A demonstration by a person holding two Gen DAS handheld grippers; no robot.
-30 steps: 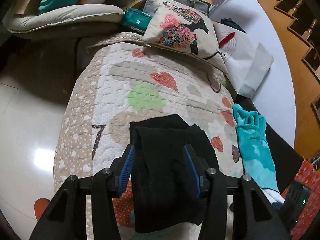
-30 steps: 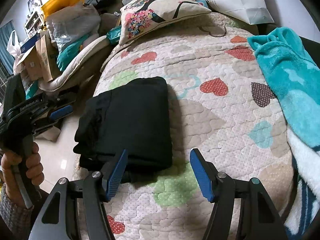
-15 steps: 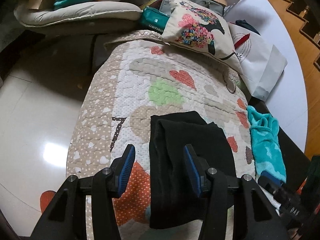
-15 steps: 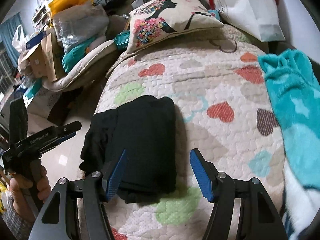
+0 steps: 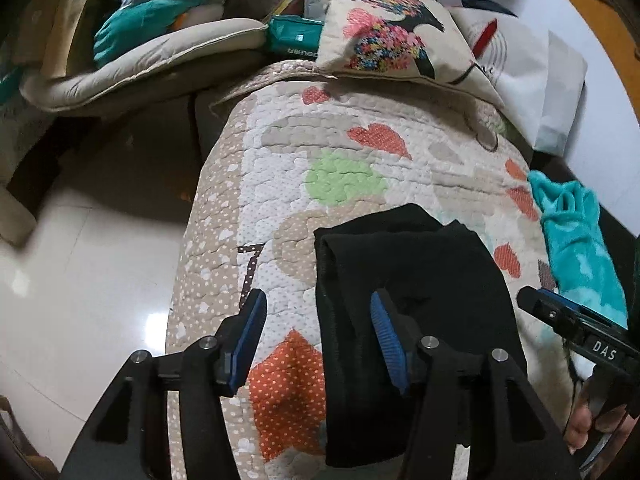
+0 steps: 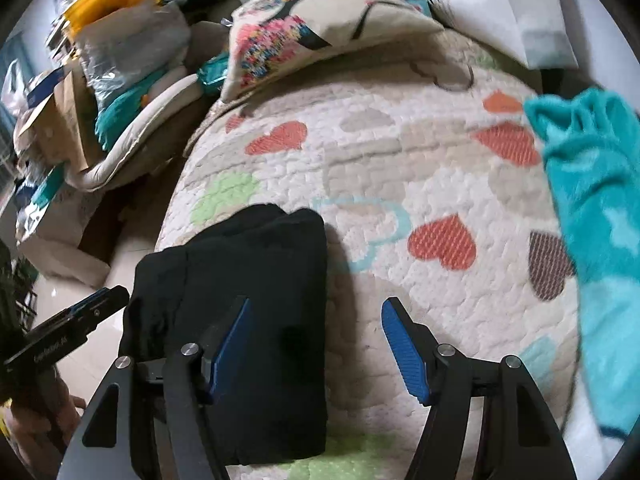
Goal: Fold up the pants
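While the black pants (image 5: 408, 300) lay folded into a compact block on the heart-patterned quilt (image 5: 344, 176), both grippers hung above them with nothing held. The left gripper (image 5: 316, 336) had its jaws parted about halfway, having just been opening; only the left edge of the block sat between them, the right finger (image 5: 384, 332) standing over the cloth and the left finger (image 5: 250, 332) over bare quilt, neither visibly pressing. The right gripper (image 6: 316, 344) stood with its jaws wider; its left finger (image 6: 230, 344) was over the right part of the pants (image 6: 248, 312), its right finger (image 6: 404, 352) over quilt, and the block's right edge ran between them. Beyond the jaws, at the quilt's far end, a floral cushion (image 5: 384, 40) rested. To the right of the jaws a teal towel (image 6: 596, 208) lay along the quilt's edge.
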